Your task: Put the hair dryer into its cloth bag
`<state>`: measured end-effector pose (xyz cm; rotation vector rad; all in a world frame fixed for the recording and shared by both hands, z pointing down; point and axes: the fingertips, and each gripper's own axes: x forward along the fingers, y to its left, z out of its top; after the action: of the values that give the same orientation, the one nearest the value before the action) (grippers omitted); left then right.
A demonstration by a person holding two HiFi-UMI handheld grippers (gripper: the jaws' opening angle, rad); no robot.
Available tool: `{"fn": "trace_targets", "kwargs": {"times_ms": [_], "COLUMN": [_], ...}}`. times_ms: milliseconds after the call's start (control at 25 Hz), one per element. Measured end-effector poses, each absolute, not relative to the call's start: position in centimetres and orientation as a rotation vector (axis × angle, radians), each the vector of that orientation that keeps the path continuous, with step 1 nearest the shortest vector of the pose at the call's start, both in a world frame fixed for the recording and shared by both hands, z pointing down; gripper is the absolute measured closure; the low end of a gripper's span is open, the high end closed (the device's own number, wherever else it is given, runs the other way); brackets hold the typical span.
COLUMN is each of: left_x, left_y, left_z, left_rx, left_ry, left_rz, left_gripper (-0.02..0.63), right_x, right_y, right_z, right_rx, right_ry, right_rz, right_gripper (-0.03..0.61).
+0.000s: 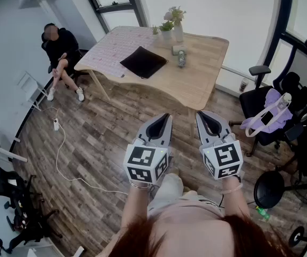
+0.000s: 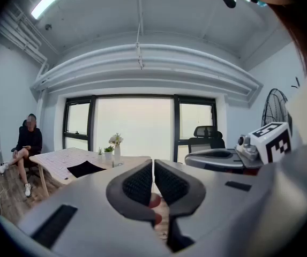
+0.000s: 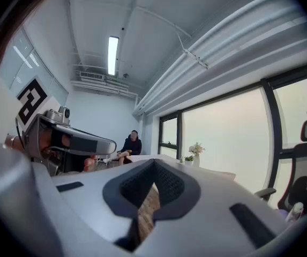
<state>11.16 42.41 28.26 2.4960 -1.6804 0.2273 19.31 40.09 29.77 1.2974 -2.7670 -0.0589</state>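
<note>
seated person [image 1: 59, 50]: far ahead and to the left of the left gripper, on a chair by the counter's left end.
white cable [image 1: 62, 154]: on the wooden floor, left of the left gripper.
left gripper [image 1: 165, 119]: clenched, with only a hairline slit between the jaws and nothing in it. It is held out over the floor, short of the counter.
counter [image 1: 196, 82]: pale wood, ahead of both grippers and well apart from them.
patterned sheet [image 1: 110, 50]: covers the counter's left part, ahead and left of the left gripper.
cloth bag [image 1: 143, 62]: a flat black piece lying on the counter ahead of the left gripper, well apart from it, partly on the patterned sheet.
small grey thing [image 1: 181, 58]: just right of the cloth bag, ahead and between the two grippers. It is too small to tell whether it is the hair dryer.
vase [image 1: 178, 30]: holds flowers at the counter's far edge, beyond the small grey thing.
right gripper [image 1: 201, 116]: clenched and empty, jaws pressed together, held just beside the left gripper over the floor.
office chair [image 1: 282, 90]: right of the right gripper, with a purple cloth [image 1: 274, 108] draped on it.
fan [image 1: 268, 189]: black, on the floor, right of and behind the right gripper.
</note>
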Motion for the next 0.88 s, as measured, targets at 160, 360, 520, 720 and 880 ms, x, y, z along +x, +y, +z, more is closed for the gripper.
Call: {"fn": "trace_targets", "kwargs": {"times_ms": [160, 360, 520, 720, 880], "left_x": [11.4, 10.7, 9.9, 8.6, 7.3], "left_y": [41.4, 40.1, 38.6, 36.8, 35.1], "left_z": [28.3, 28.2, 28.4, 29.0, 29.3], "left_rx": [2.504, 2.507, 2.51, 2.507, 2.502], "left_ry": [-1.673, -1.668, -1.662, -1.652, -1.64], "left_rz": [0.231, 0.224, 0.217, 0.22, 0.22], "left_gripper": [0.595, 0.595, 0.595, 0.595, 0.595], "right_x": [19.4, 18.6, 17.9, 16.7, 15.4], "right_y": [39.0, 38.1, 36.8, 35.0, 33.5], "right_z": [29.7, 29.9, 30.2, 30.8, 31.3], "right_rx": [1.314, 1.315, 1.315, 1.316, 1.313], "right_ry": [-2.781, -2.777, -2.773, -2.771, -2.767], "right_rz": [-0.044, -0.044, -0.037, 0.002, 0.048], "right_gripper": [0.578, 0.578, 0.578, 0.578, 0.578]}}
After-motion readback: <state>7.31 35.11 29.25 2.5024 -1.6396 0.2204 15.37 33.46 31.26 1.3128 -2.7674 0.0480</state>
